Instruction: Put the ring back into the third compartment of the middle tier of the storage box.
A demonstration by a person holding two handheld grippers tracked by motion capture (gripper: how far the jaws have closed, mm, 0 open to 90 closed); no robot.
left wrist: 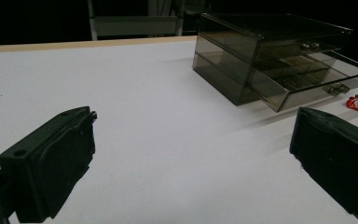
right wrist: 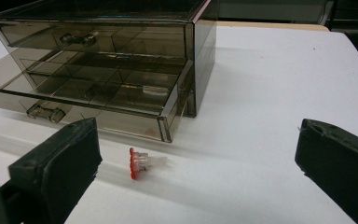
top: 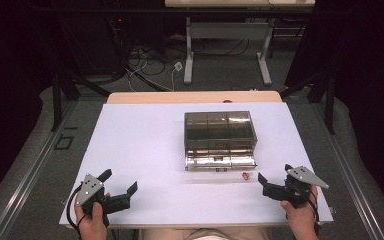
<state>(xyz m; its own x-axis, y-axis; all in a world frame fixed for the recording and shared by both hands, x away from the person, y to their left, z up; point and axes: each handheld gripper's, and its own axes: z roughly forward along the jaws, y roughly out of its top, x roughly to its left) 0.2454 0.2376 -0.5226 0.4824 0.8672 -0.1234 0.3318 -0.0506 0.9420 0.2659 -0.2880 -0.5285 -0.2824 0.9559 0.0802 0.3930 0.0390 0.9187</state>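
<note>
Item one — table (top: 145, 150): a white top, bare apart from the things listed below.

Item two — drawer box (top: 219, 131): smoky clear plastic, two tiers, standing at the middle of the table towards its far side. The lower drawer (right wrist: 93, 100) is pulled out towards us; its divided compartments look empty, though the tinted walls make that hard to confirm.

Item three — small red piece (right wrist: 140, 162): a red disc with a pale clear stub, lying on its side just in front of the open drawer's right corner, its long axis running roughly parallel to the drawer front.

Item four — right gripper (top: 275, 181): jaws spread wide, nothing between them. The red piece lies just ahead and slightly to its left, near the left jaw in the right gripper view.

Item five — left gripper (top: 120, 182): jaws likewise released and empty, resting at the near left corner, well apart from the red piece (left wrist: 356, 102).

We judge the right hand (top: 300, 212) far the nearer — a short forward reach should bring the piece between its jaws.
</note>
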